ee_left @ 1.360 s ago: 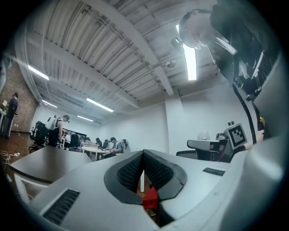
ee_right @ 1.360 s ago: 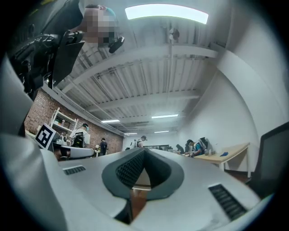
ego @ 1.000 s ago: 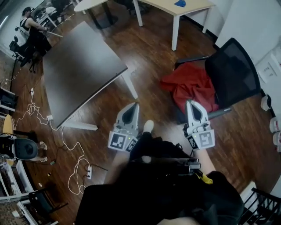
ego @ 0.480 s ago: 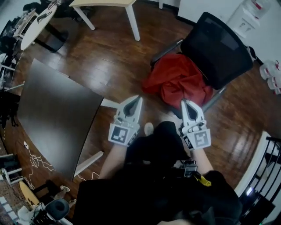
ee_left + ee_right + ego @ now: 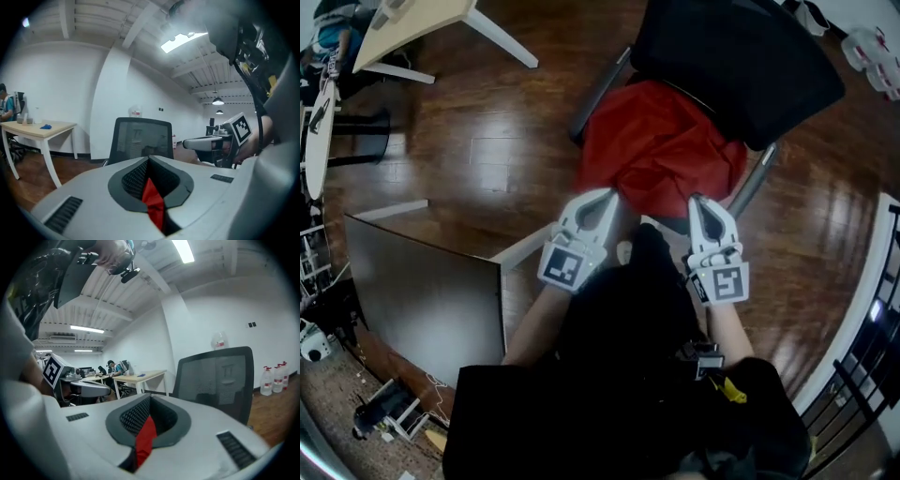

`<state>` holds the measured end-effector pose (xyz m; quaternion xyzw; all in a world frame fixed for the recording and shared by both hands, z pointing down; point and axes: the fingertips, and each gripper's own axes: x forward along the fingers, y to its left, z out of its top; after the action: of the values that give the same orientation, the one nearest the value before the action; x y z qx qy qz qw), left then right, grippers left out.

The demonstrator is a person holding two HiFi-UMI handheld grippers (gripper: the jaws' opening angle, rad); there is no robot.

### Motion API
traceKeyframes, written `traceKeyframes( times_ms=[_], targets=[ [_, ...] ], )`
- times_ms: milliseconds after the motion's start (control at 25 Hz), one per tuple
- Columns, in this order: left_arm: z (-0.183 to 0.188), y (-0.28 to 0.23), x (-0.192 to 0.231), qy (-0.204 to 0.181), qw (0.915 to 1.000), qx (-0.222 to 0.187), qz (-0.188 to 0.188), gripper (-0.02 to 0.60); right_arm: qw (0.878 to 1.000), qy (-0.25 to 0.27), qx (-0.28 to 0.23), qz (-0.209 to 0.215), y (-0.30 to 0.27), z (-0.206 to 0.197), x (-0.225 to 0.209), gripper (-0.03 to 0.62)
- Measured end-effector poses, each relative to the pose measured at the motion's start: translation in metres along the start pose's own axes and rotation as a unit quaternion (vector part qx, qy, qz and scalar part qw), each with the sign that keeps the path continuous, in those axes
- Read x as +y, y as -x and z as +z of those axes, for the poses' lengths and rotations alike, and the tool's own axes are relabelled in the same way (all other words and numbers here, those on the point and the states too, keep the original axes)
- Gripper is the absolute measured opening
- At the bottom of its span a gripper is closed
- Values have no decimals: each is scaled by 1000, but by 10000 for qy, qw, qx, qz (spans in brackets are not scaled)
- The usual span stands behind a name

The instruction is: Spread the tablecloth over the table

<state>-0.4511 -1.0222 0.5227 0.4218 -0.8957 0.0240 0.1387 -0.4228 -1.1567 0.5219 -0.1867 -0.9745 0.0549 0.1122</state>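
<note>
Claw state — left claw (image 5: 607, 194) closed, empty | right claw (image 5: 697, 200) closed, empty | tablecloth (image 5: 661, 150) heaped on chair (image 5: 741, 56)

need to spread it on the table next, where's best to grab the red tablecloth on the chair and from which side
Probably the bunched near edge of the red tablecloth, at two spots set apart, coming from the open front of the chair: the cloth lies heaped in loose folds, and the backrest blocks the far side.
</note>
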Motion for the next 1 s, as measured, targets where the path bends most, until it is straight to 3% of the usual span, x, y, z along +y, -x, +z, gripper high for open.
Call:
traceKeyframes(
  times_ms=[160, 360, 600, 720, 800, 880, 1000],
  targets=[
    [-6, -54, 12, -194, 9991, 222, -306, -6, 9986, 127, 513, 47, -24, -29, -26, 5],
    [-41, -103, 30, -655, 9937, 644, -635, -6, 9902, 504, 1278, 257, -50, -72, -44, 5],
    [-128, -135, 38, -713, 9830, 1370, -991, -6, 9716, 720, 2255, -40, -72, -170, -67, 6],
    [-184, -144, 48, -886, 9681, 2031, -1169, 11, 9571, 567, 2787, -551, -72, -226, -80, 17],
    [-216, -155, 54, -956, 9565, 2480, -1201, 205, 9414, 578, 3226, -800, -70, -259, -93, 102],
    [-243, -165, 59, -996, 9454, 2850, -1226, 341, 9191, 651, 3763, -971, -69, -291, -107, 205],
    [-271, -181, 67, -1145, 9310, 3204, -1319, 428, 8843, 524, 4415, -1427, -61, -334, -129, 369]
  ],
)
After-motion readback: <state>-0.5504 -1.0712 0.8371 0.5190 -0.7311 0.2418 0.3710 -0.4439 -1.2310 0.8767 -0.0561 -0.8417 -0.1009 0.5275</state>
